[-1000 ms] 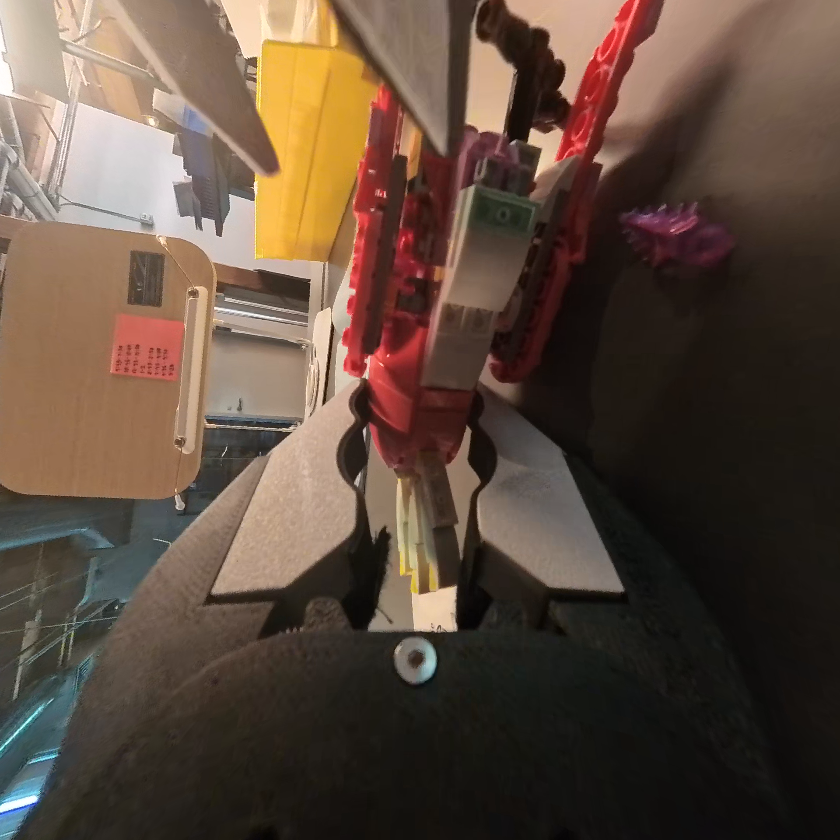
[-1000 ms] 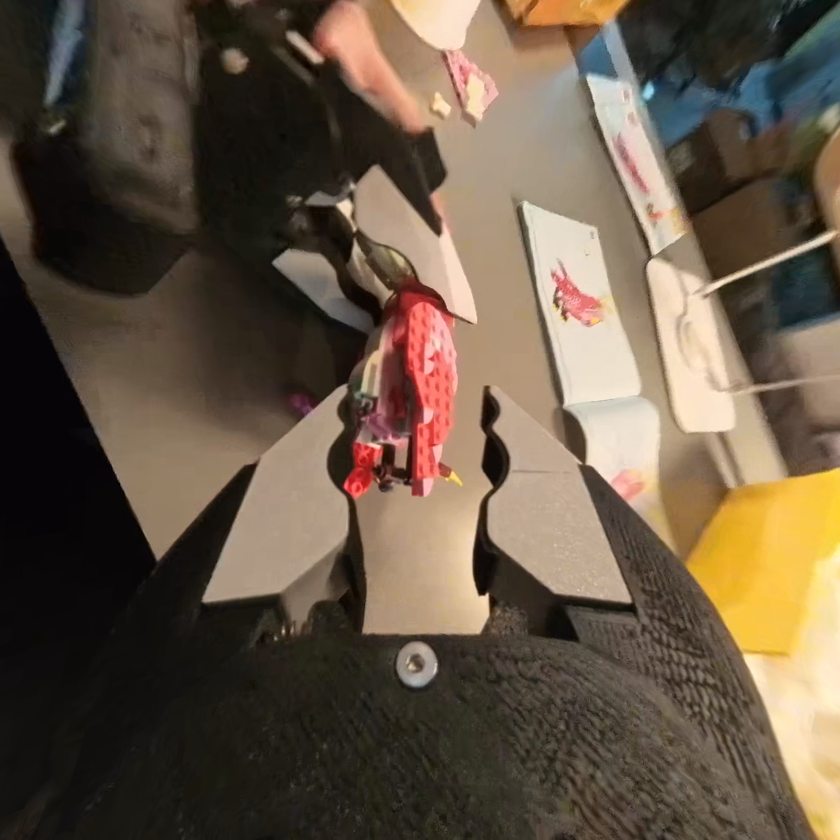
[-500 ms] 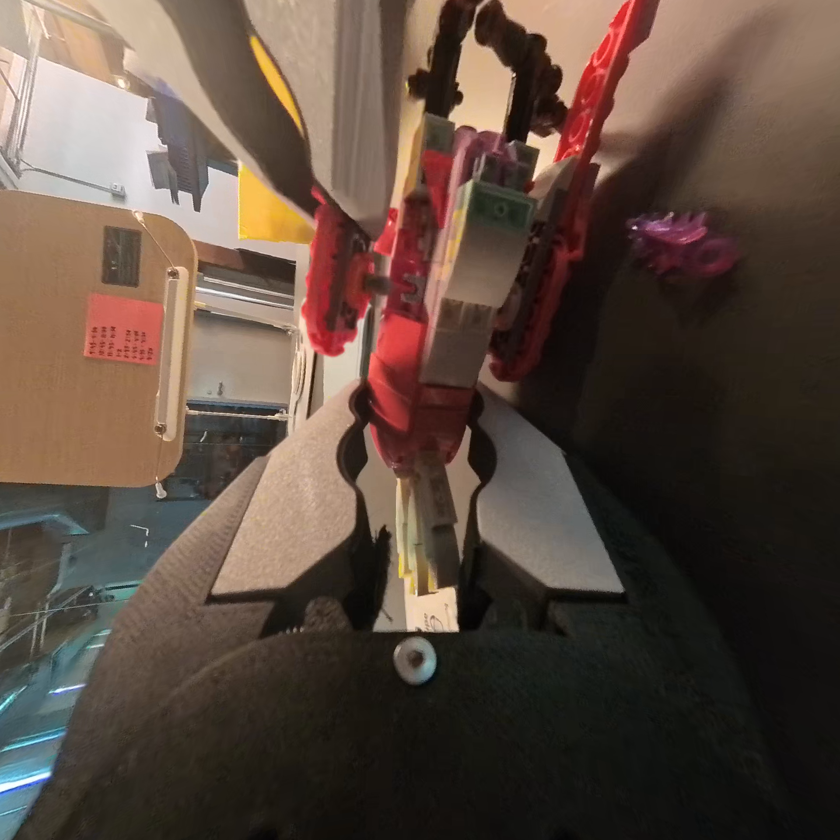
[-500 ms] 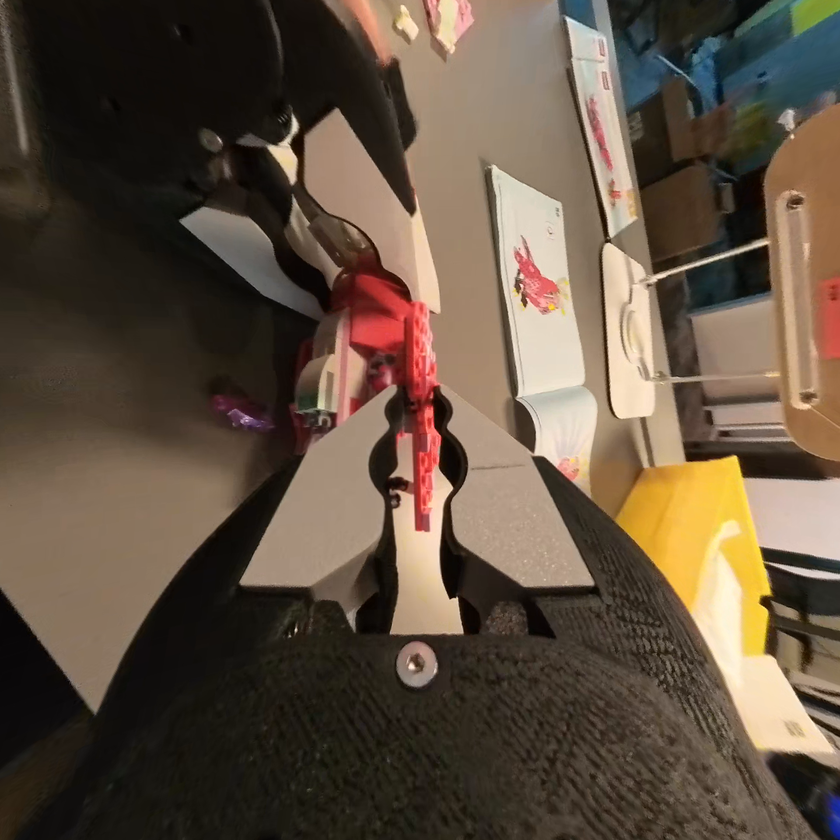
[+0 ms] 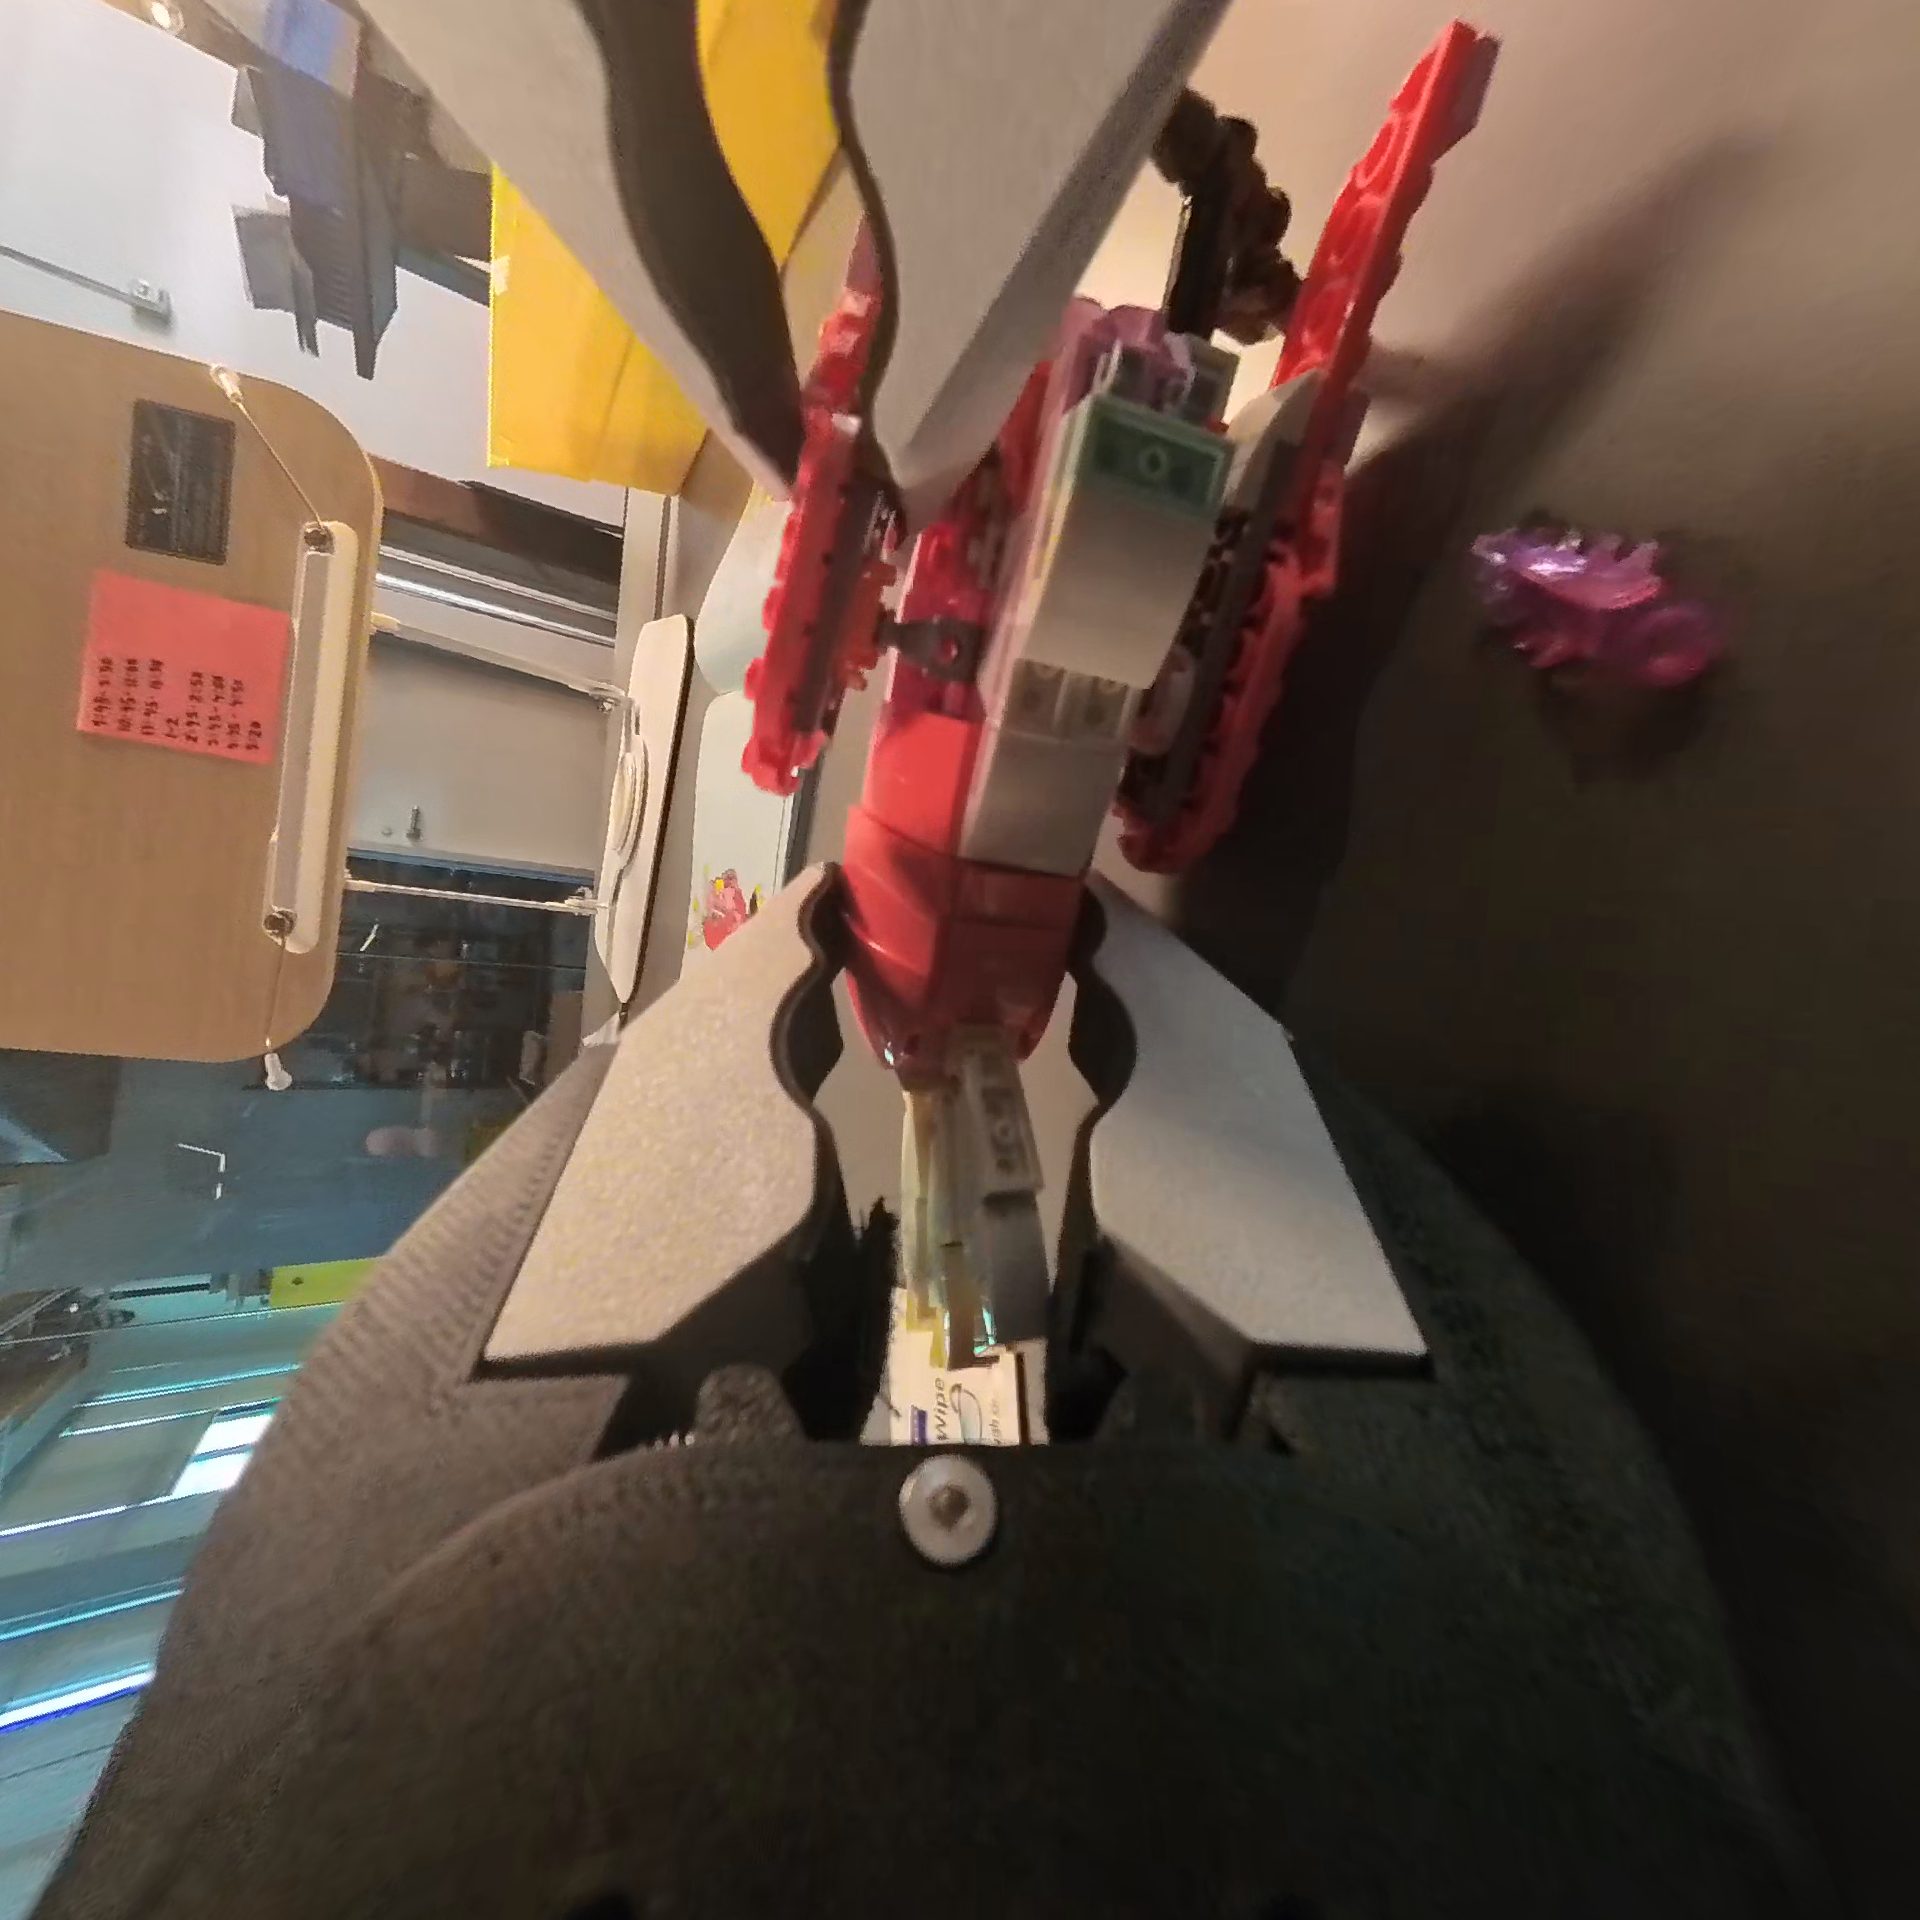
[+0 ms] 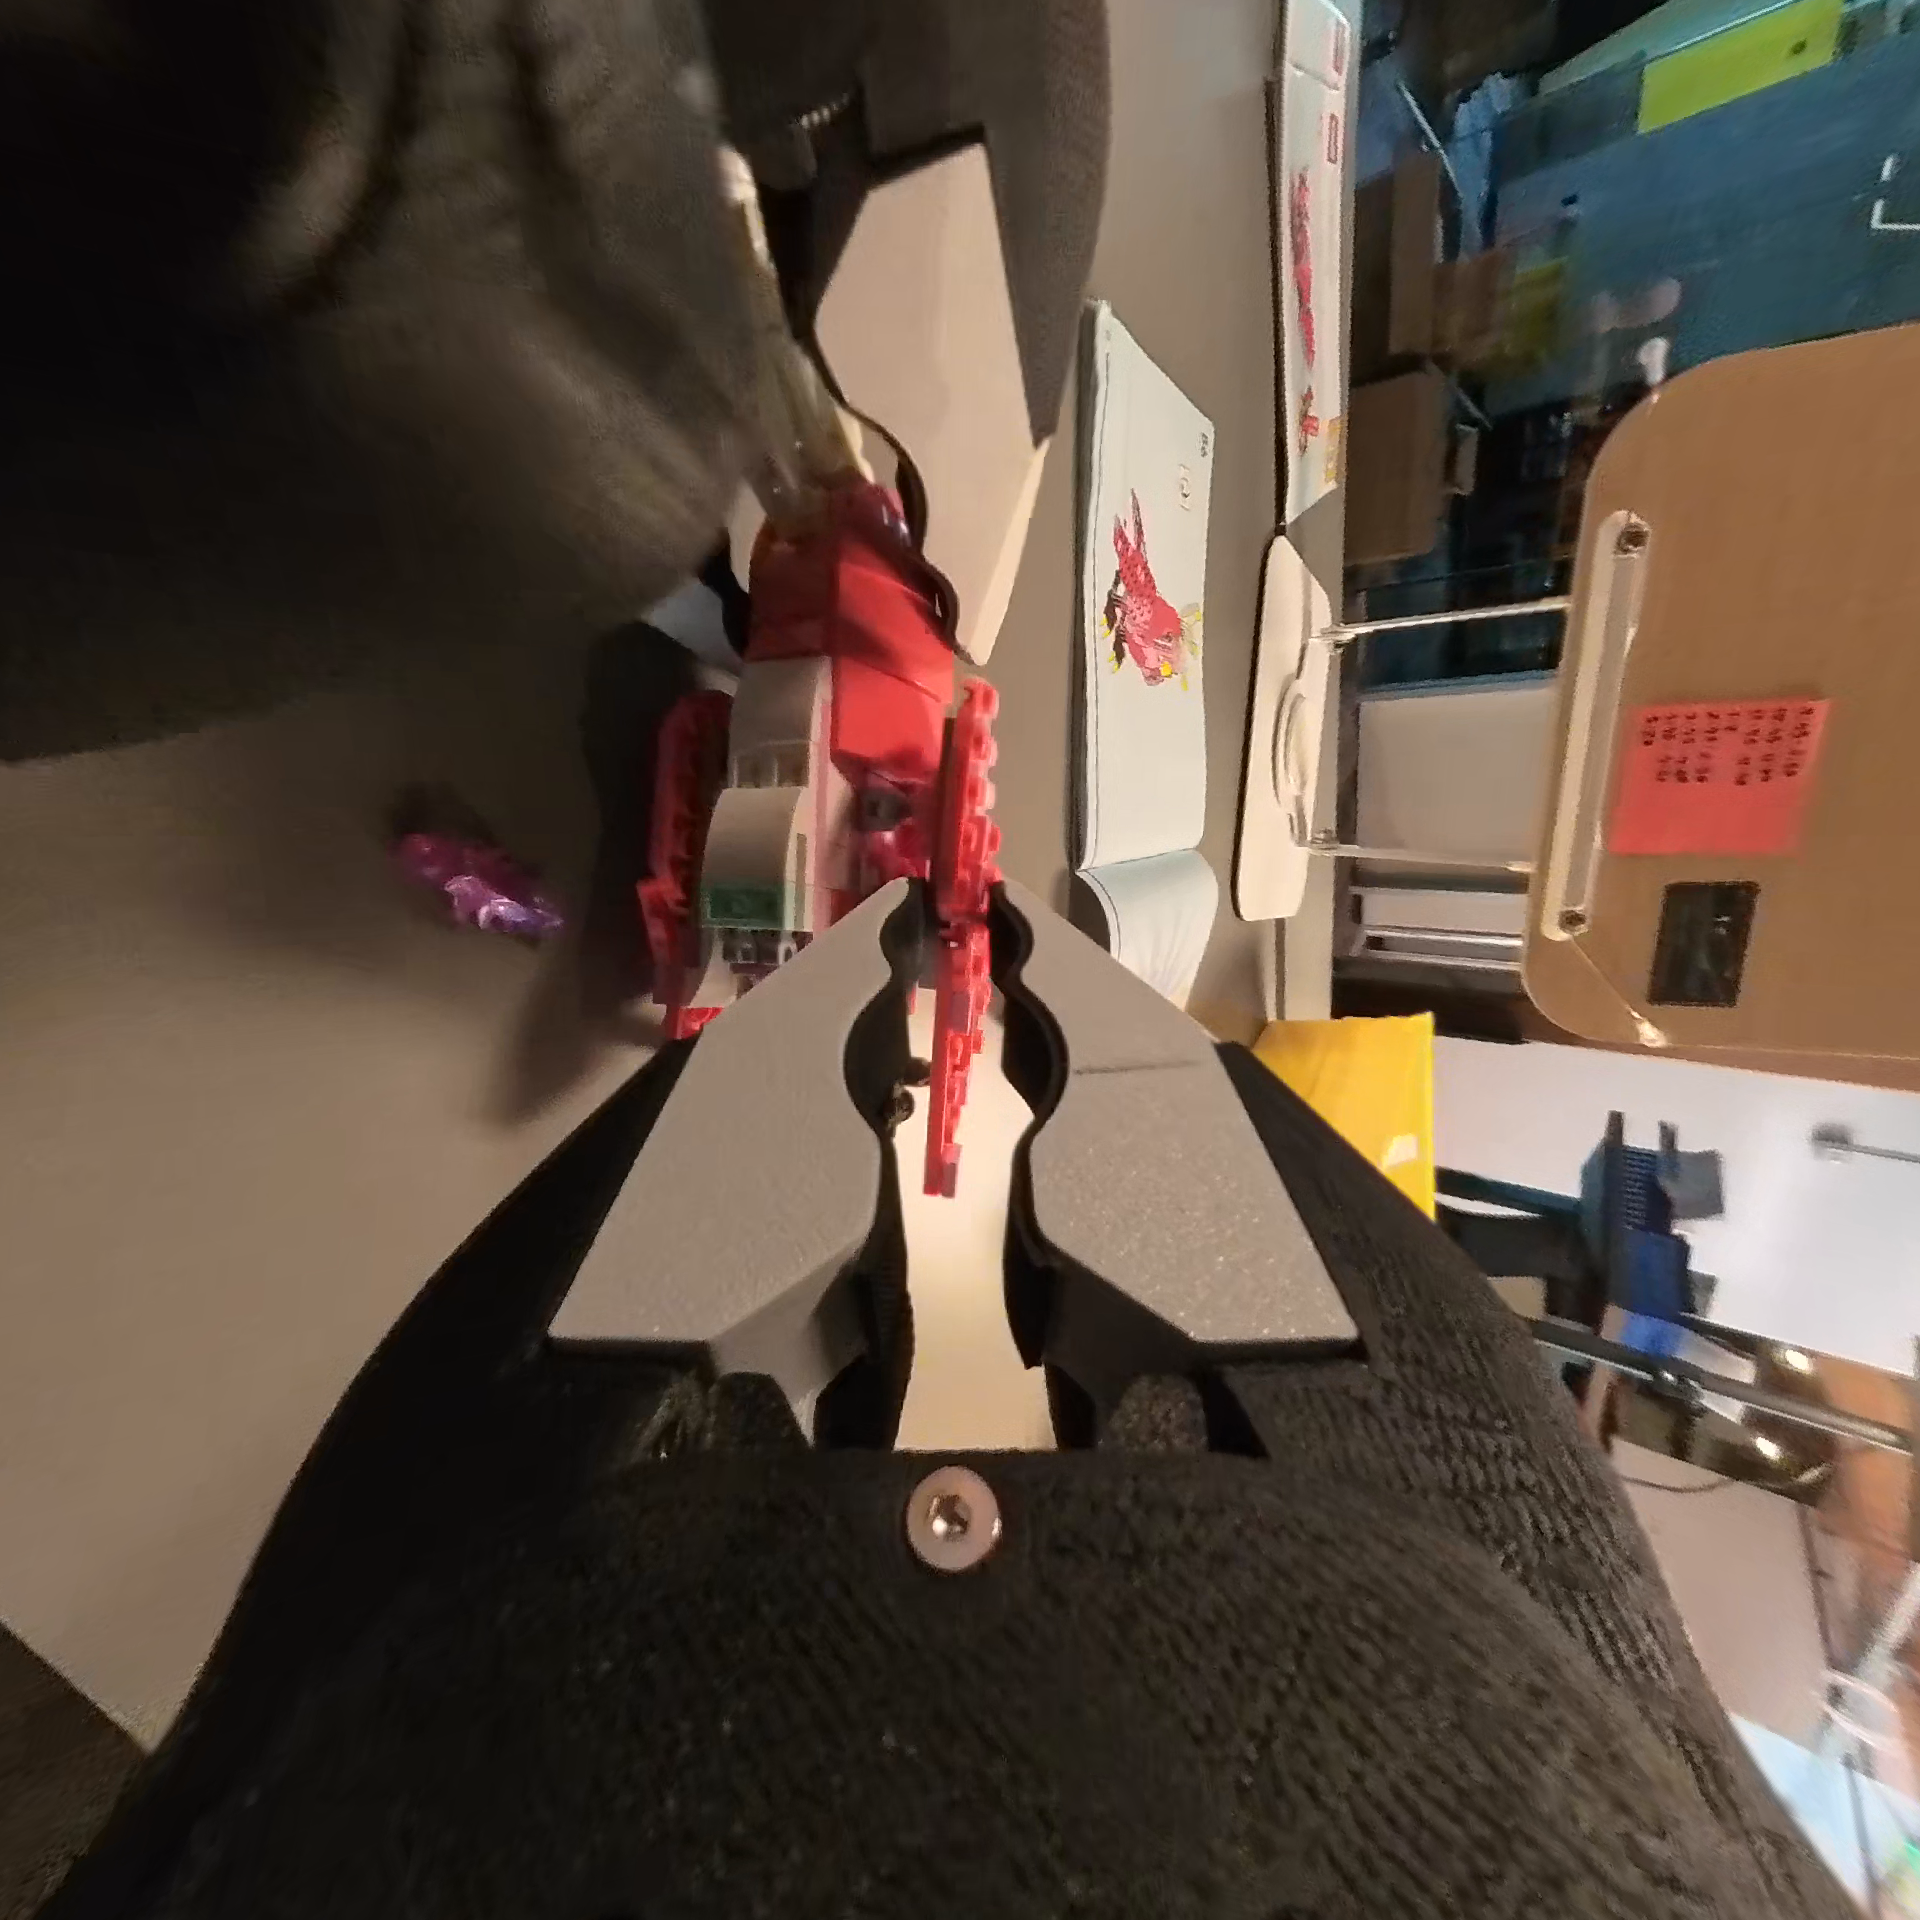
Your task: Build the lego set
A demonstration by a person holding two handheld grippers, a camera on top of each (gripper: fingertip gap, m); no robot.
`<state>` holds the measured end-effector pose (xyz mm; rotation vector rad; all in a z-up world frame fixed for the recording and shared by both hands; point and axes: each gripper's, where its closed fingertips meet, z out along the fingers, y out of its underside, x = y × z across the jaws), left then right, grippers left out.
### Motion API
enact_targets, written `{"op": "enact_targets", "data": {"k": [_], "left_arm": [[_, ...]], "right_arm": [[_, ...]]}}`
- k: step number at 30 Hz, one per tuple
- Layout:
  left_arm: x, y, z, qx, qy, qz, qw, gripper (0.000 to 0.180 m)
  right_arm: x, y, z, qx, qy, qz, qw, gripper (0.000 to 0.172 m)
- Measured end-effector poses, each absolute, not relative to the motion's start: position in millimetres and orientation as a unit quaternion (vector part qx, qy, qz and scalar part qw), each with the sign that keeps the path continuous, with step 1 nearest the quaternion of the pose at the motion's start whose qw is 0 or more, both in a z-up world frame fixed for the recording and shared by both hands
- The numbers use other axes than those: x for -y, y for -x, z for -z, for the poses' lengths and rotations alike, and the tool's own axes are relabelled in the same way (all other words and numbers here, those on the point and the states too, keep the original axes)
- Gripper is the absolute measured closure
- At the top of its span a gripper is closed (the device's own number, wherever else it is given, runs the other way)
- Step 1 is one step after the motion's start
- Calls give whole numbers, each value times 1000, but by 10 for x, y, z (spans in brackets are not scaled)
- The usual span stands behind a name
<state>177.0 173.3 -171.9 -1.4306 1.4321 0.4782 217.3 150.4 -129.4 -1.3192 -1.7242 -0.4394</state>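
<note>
A red and grey brick model, shaped like a bird, (image 5: 1049,665) is held between both grippers above the grey table. My left gripper (image 5: 956,935) is shut on the model's red tapered front end, and pale yellow and grey pieces reach back between the fingers. My right gripper (image 6: 951,914) is shut on the model's flat red wing plate (image 6: 966,862), gripped edge-on. In the left wrist view the right gripper's grey fingers (image 5: 956,343) pinch that wing from above. The model also shows in the right wrist view (image 6: 810,790), with the left gripper (image 6: 935,613) behind it.
A purple translucent piece (image 5: 1590,613) lies on the table beside the model, also in the right wrist view (image 6: 478,883). An open instruction booklet (image 6: 1143,623), a white stand (image 6: 1288,727), a yellow bag (image 6: 1340,1101) and a wooden board with a red note (image 6: 1714,790) lie to the right. About 7 cm separates my left fingertips from my right.
My right gripper moved in from an open stance around the model and shut on the red wing plate, then rolled and turned the wing. My left gripper kept its hold on the front end.
</note>
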Motion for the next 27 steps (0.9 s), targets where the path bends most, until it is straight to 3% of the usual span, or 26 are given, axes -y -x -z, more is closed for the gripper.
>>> {"op": "enact_targets", "data": {"k": [27], "left_arm": [[-1643,-1837,1691,-623,538,-191,534,135]], "right_arm": [[-1400,-2229,1363,676,519,230,470,163]]}}
